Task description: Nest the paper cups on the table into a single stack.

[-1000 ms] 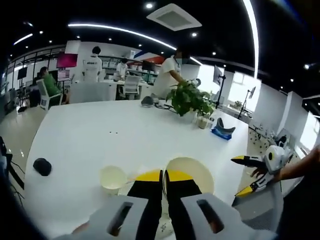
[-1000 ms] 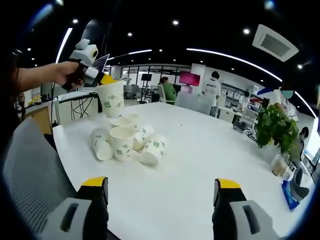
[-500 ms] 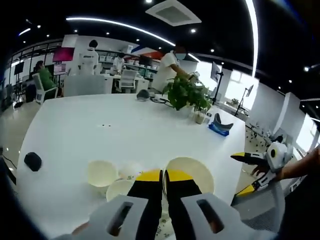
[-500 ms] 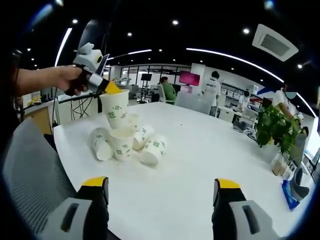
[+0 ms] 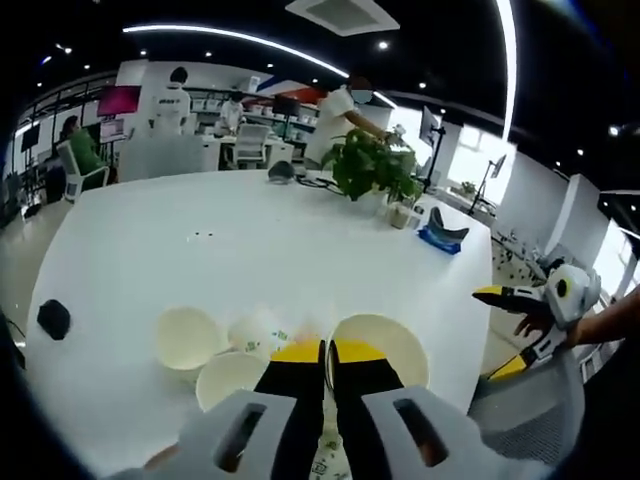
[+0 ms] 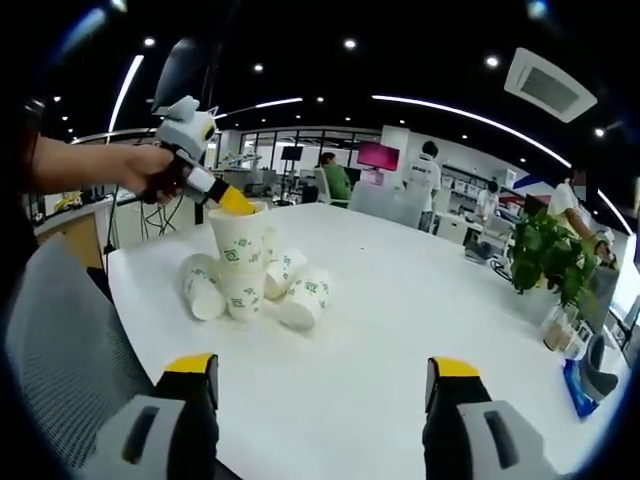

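Several white paper cups with green printed marks [image 6: 290,285] lie clustered near one corner of the white worktop [image 6: 400,330], most tipped on their sides around one upright paper cup [image 6: 243,296] that stands among them. The left gripper [image 6: 236,203], its yellow-tipped jaws pinched on the rim of a held paper cup [image 6: 240,243], has that cup partly seated in the upright one; from the left gripper view the held cup's open mouth [image 5: 382,345] sits just beside its closed jaws, with other cup mouths [image 5: 188,336] close by. The right gripper [image 6: 318,385] hangs well apart from the cluster, jaws spread wide and empty. The likely trouble is a skewed entry: if the held cup goes in tilted, its wall could catch the lower rim and crumple, or push the unsupported upright cup over into its neighbours, scattering them toward the worktop edge.
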